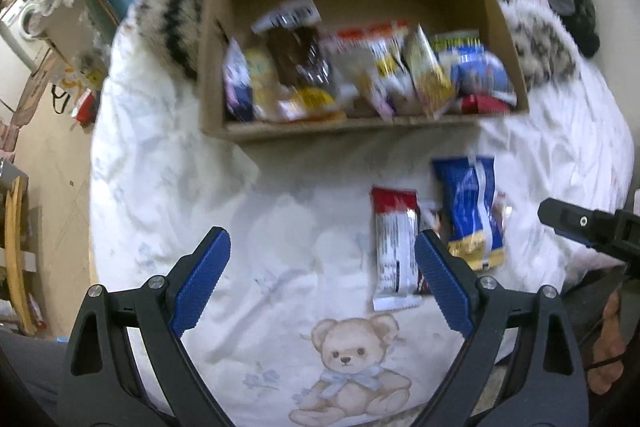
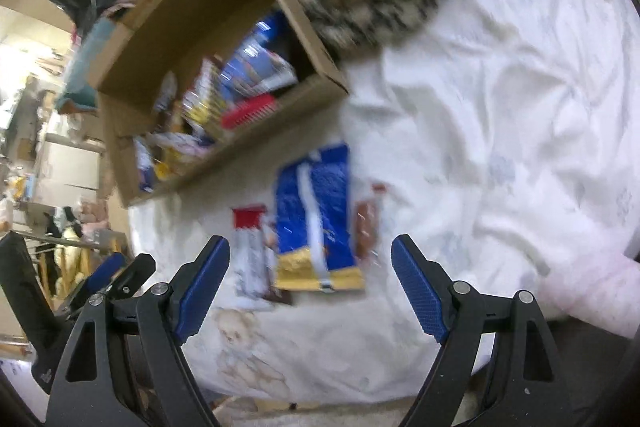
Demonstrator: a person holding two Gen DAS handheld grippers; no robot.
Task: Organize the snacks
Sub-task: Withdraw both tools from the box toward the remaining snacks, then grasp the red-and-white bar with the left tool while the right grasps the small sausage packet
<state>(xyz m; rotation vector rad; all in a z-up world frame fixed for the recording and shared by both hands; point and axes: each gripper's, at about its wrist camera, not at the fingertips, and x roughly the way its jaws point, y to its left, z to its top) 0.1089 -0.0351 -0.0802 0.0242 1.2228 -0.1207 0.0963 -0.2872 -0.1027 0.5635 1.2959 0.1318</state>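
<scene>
Left wrist view, near to far. Item 1: my left gripper [image 1: 322, 267], bottom of frame, jaws spread, holding nothing. Item 2: white bedsheet [image 1: 180, 187] with a teddy-bear print [image 1: 352, 367], lower centre. Item 3: snacks not yet put away, right of centre on the sheet: a red-and-white bar [image 1: 394, 247], a blue-and-gold packet [image 1: 472, 211] just beside it, and a brown wrapper partly hidden under the packet. Item 4: cardboard box [image 1: 320, 131], upper centre, holding a row of upright packets, too blurred to count. I judge most of the sorting done, with about three pieces left. Right wrist view: my right gripper [image 2: 310, 283], jaws spread and empty, hovers near the blue-and-gold packet [image 2: 316, 215]; the box [image 2: 192, 11] sits upper left.
</scene>
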